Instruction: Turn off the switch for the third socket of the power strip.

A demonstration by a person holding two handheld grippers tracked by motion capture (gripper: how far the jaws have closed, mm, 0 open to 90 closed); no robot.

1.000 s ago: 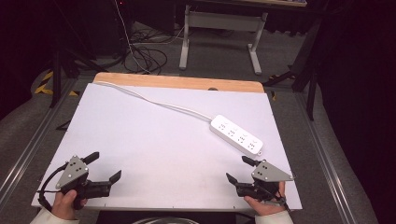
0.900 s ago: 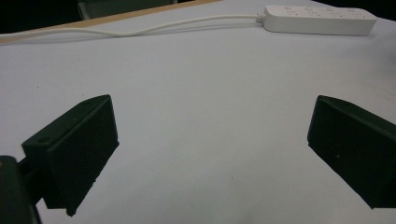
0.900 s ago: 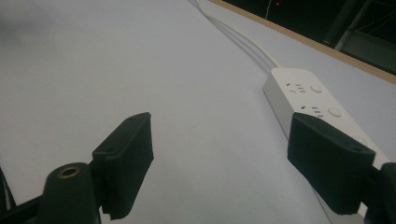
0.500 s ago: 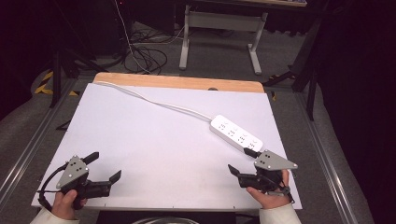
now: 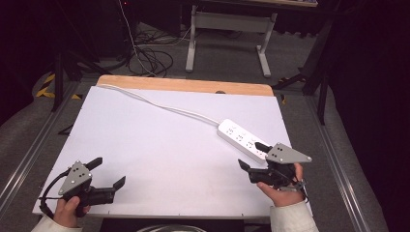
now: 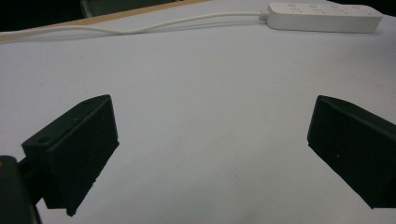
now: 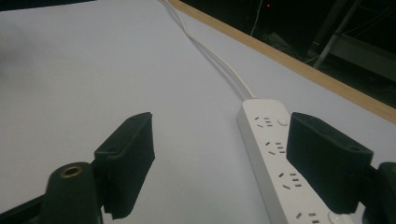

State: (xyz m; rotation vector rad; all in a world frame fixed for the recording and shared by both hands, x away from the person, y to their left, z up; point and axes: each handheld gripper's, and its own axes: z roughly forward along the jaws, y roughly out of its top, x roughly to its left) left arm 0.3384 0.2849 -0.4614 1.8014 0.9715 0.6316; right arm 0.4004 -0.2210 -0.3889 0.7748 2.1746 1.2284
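Power strip (image 5: 243, 140) lay flat on the white tabletop (image 5: 159, 159), toward its right edge, long axis running diagonally from the cord end farther away to the near end by your right hand. White cord (image 5: 164, 105) ran off from its far end toward the table's far left corner. Your right gripper (image 5: 253, 155) was the nearer one by far: jaws spread apart, nothing held, with the near end of the strip just ahead. In the right gripper view one jaw sat over the strip's near sockets (image 7: 285, 179), the other over bare table to the side. So the strip lay off-centre between the jaws. Your left gripper (image 5: 107, 172), jaws also wide apart and empty, was at the near left corner, well apart from the strip.

Judgement: the grasp belonged to the right hand, and needed the jaws square across the strip's short width.
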